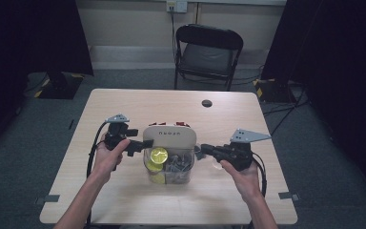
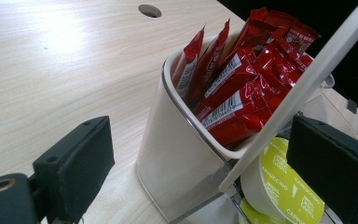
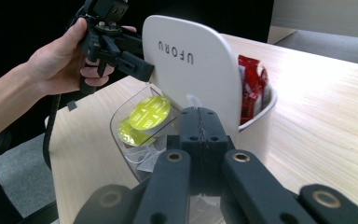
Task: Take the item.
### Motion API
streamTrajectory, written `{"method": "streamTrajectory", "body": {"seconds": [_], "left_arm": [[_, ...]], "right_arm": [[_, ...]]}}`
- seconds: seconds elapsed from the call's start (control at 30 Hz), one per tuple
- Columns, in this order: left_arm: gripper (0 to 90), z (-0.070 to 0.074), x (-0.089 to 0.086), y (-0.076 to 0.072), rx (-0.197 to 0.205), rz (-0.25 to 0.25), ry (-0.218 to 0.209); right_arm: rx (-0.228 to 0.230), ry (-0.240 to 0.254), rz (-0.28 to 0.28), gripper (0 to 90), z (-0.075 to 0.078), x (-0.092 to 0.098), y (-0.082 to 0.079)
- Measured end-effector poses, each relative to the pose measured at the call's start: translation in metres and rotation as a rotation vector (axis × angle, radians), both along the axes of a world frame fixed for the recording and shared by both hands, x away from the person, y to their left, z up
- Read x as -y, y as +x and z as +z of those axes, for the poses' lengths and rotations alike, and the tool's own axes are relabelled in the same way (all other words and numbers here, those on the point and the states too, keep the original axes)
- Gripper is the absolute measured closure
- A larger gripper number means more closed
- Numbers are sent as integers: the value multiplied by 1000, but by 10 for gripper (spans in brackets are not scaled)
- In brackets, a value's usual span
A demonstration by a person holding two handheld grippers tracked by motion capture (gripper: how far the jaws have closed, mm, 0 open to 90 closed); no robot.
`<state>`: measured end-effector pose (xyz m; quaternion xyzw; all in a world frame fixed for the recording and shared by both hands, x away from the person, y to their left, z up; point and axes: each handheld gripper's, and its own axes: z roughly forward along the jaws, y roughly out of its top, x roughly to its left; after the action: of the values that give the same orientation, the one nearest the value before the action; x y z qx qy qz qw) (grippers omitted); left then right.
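High view shows the white organiser (image 1: 168,135) mid-table, its clear front bin holding yellow-lidded capsules (image 1: 159,154). Left gripper (image 1: 145,143) stands wide open, one jaw at the organiser's raised white lid (image 3: 193,60), nothing pinched. Right gripper (image 1: 201,151) is closed tight and empty, its tips just beside the organiser's right side.

On the white lid (image 3: 193,70) of the organiser box, standing between my two grippers, I read "UFORU", the letters upside down in my right gripper view. The yellow-green coffee capsule (image 2: 286,184) at about five o'clock in my left gripper view says "CAPPUCCINO" around its rim. The red sachets (image 2: 242,88) carry barcodes; their printing is too small to read.
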<state>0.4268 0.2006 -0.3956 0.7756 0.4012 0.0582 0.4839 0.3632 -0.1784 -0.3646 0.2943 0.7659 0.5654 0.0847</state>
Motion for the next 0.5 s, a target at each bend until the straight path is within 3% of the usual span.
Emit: {"method": "streamTrajectory", "body": {"seconds": [0.5], "left_arm": [[70, 0, 0, 0, 7, 0, 7]], "right_arm": [[22, 13, -85, 900, 7, 30, 4]]}}
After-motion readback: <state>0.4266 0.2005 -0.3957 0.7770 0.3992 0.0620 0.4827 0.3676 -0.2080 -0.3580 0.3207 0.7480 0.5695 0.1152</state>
